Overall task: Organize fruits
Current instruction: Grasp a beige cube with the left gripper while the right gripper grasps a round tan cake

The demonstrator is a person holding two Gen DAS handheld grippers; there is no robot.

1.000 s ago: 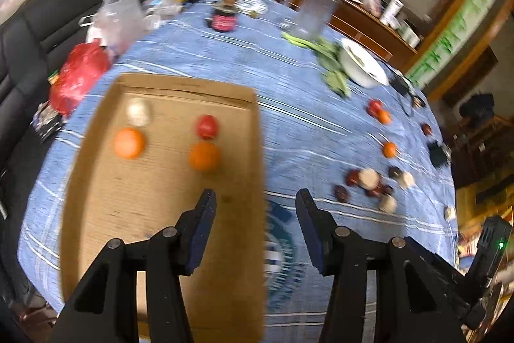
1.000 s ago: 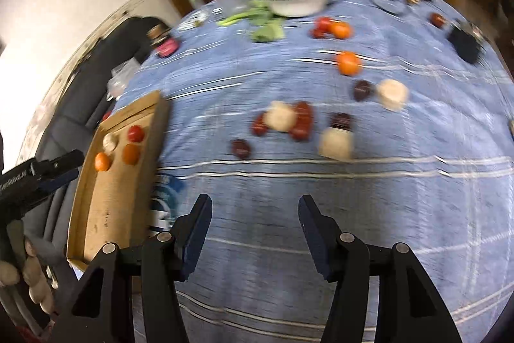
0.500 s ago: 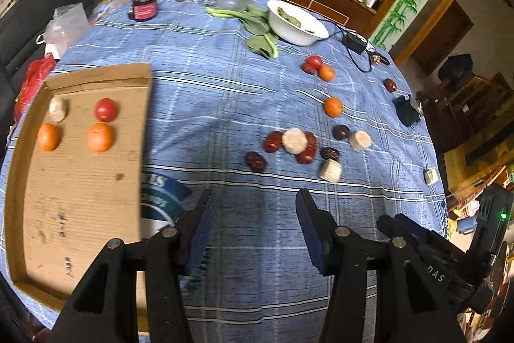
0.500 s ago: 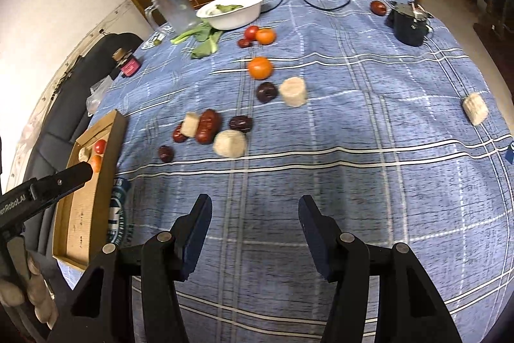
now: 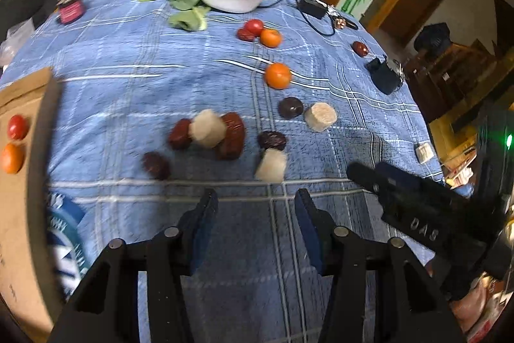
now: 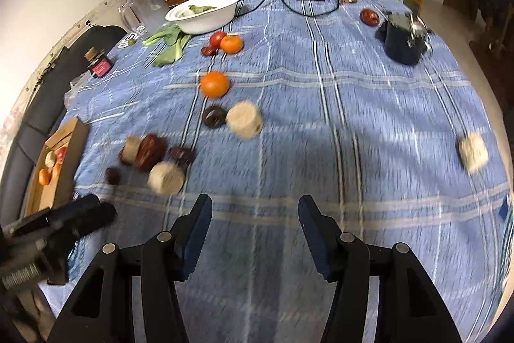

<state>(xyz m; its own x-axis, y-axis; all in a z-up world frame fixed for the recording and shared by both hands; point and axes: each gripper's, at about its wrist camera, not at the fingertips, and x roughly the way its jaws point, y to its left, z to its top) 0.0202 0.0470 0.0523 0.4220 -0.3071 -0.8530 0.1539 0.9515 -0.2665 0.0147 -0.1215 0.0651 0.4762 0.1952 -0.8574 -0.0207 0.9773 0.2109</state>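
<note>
Above the blue-checked surface we hold the left tool and the right tool, each with its jaws apart and empty. Just ahead lie dark red dates among pale cylinders, with an orange farther on. At the left, the cardboard tray holds a tomato and another orange.
</note>
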